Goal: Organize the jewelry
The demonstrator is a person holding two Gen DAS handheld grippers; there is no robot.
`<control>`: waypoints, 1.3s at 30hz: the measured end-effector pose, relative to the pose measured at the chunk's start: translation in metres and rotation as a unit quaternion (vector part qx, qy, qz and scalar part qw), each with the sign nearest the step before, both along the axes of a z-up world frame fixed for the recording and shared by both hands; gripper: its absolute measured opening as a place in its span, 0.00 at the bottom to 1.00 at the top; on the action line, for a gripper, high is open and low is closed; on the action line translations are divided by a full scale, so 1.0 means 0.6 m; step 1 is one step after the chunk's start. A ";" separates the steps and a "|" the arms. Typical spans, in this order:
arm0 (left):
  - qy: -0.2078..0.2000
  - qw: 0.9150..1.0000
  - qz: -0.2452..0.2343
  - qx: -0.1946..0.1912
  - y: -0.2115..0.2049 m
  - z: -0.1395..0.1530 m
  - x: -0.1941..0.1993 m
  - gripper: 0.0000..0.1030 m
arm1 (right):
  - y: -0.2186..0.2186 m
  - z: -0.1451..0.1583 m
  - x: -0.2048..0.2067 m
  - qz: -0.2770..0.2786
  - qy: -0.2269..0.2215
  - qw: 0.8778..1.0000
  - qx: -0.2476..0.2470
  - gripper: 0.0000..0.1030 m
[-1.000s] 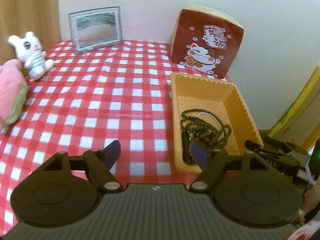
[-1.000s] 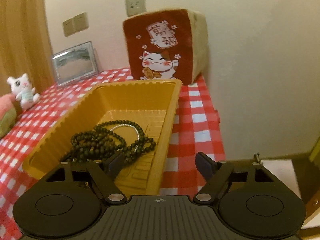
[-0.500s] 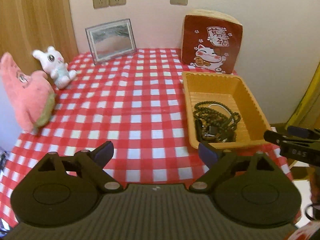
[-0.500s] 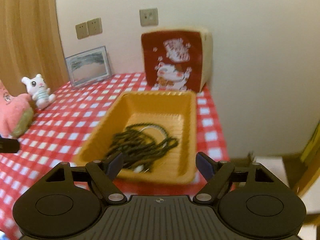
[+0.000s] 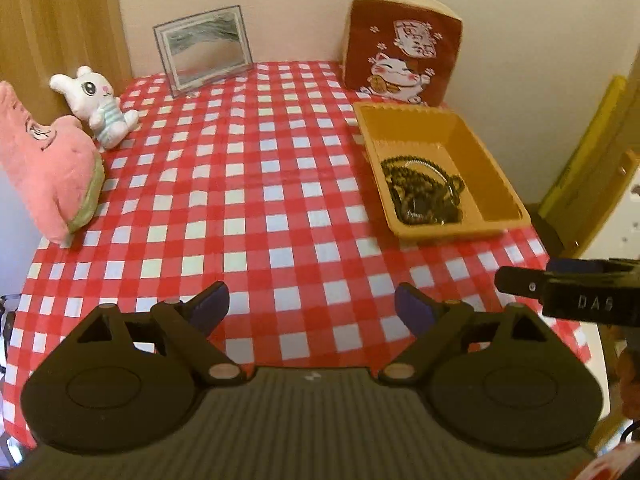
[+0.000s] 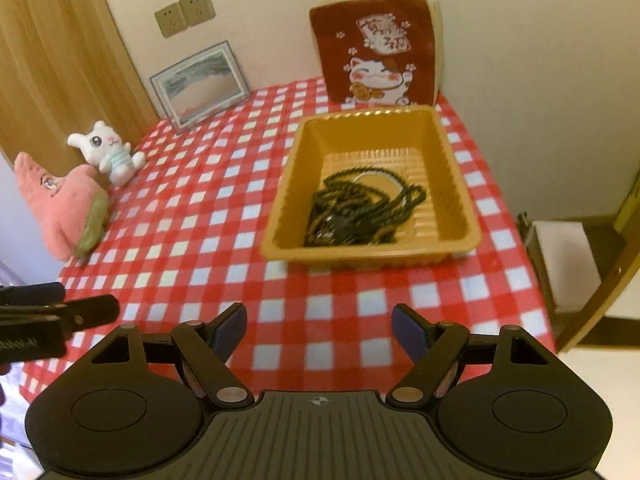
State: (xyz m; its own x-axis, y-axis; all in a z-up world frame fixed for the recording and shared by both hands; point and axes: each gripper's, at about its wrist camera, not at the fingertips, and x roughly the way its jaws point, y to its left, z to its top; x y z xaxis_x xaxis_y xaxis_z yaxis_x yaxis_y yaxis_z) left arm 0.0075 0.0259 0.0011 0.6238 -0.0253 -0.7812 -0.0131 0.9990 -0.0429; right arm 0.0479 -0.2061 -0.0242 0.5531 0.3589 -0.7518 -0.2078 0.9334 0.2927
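Left gripper (image 5: pixel 312 306): jaws spread wide, having just been opening; nothing lies between them, only the red-and-white checked tablecloth (image 5: pixel 248 208) shows in the gap. Right gripper (image 6: pixel 319 325): jaws apart, nothing held, checked cloth visible between the blue pads.

Jewelry (image 5: pixel 424 190): a dark tangle of beaded strands with one pale metallic loop, lying inside the orange tray (image 5: pixel 496 176). In the left wrist view the tray sits in the right centre of the frame, well apart from the left gripper and up and to the right of it. In the right wrist view the jewelry (image 6: pixel 360 208) occupies the near left part of the tray floor, in the centre of the frame, directly above the gap between the right gripper's pads and clear of them. Individual pieces in the tangle cannot be separated; motion blur softens this view.

A lucky-cat cushion (image 5: pixel 400 46) stands against the wall just behind the tray, at upper right.
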 end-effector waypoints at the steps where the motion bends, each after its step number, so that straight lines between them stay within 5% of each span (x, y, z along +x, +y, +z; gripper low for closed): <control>1: 0.002 1.000 -0.003 -0.003 0.007 -0.001 -0.002 0.86 | 0.005 0.001 -0.004 -0.002 0.002 1.000 0.001 0.77; 39: 0.008 0.999 -0.038 -0.012 0.035 -0.013 0.004 0.86 | 0.056 0.007 -0.027 -0.002 0.001 1.000 -0.022 0.77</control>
State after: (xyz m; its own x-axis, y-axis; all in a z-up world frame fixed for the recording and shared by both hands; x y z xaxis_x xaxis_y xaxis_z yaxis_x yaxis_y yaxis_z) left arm 0.0098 0.0469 -0.0065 0.6062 -0.0900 -0.7902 0.0609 0.9959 -0.0668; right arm 0.0319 -0.1727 -0.0202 0.5533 0.3233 -0.7677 -0.2043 0.9461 0.2513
